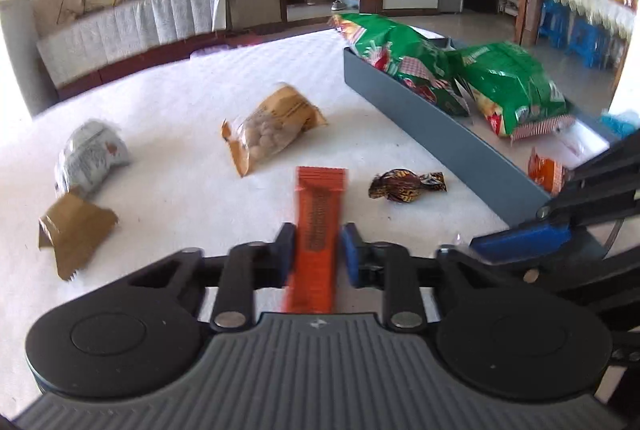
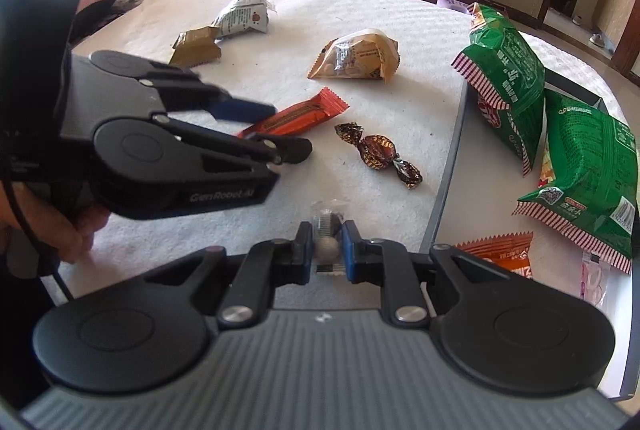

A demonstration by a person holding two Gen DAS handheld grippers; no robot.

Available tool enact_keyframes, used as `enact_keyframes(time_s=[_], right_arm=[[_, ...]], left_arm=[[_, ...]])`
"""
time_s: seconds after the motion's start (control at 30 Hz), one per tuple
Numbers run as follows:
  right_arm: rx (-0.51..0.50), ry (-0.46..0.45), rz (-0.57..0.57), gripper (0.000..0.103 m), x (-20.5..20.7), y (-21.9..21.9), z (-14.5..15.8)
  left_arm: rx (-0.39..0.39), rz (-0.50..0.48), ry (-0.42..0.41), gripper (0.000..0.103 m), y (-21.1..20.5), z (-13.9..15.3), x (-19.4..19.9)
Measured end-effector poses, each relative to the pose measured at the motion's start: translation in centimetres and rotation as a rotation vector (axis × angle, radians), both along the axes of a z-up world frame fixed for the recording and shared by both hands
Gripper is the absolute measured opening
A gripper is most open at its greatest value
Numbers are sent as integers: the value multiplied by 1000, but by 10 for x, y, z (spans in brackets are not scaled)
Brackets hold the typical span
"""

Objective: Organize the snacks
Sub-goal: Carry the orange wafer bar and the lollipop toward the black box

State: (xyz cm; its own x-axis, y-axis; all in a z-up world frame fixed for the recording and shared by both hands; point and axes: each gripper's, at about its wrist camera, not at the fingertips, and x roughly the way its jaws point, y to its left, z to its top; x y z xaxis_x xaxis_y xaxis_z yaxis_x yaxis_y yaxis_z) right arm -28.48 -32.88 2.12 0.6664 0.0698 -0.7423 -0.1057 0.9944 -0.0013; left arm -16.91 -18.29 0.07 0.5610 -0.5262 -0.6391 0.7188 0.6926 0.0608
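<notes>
Both tongs are carrying something at this moment. Left tongs (image 1: 316,250) are pinching the orange bar (image 1: 316,230) across its width, with the far end of the wrapper sticking out ahead of the pads; in the right wrist view the bar's free end is reaching out over the white counter (image 2: 360,2), and whether it is touching the counter or lifted clear I cannot tell. Right tongs (image 2: 323,246) are pressing together on a small clear-wrapped candy (image 2: 326,244), holding it just beside the near edge of the grey tray (image 1: 420,118).

Sorting is looking partly done. Two green snack bags (image 2: 504,70) are already lying in the tray, one leaning across the other, and a small orange packet (image 2: 500,250) and a pale pink sachet (image 2: 592,278) are sitting at the tray's near end.

Left on the counter, well apart from the tray, are a tan bag of round nuts (image 1: 272,128), a grey-white pouch (image 1: 92,154), a flat brown packet (image 1: 76,230) just beside that pouch, and a dark twist-wrapped candy (image 1: 404,184) near the tray's wall. Judging by this, four loose items are waiting, plus the two now being held, so roughly half the job is remaining.
</notes>
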Motion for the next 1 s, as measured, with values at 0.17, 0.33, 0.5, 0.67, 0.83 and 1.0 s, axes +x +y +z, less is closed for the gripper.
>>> enact_keyframes(time_s=[0.17, 0.33, 0.5, 0.67, 0.83, 1.0], right_arm=[[17, -42, -11, 19, -7, -2, 10], [32, -72, -12, 19, -11, -3, 17], [40, -93, -11, 19, -14, -3, 21], [58, -131, -20, 19, -20, -4, 29], [74, -167, -20, 19, -28, -4, 37], [76, -168, -9, 19, -30, -2, 38]], left_arm=[[16, 4, -28, 25, -3, 2, -7], [16, 18, -54, 25, 1, 8, -10], [24, 27, -68, 25, 0, 13, -12], [25, 46, -87, 25, 3, 19, -13], [17, 65, -100, 25, 5, 27, -15], [28, 73, -97, 25, 4, 27, -16]])
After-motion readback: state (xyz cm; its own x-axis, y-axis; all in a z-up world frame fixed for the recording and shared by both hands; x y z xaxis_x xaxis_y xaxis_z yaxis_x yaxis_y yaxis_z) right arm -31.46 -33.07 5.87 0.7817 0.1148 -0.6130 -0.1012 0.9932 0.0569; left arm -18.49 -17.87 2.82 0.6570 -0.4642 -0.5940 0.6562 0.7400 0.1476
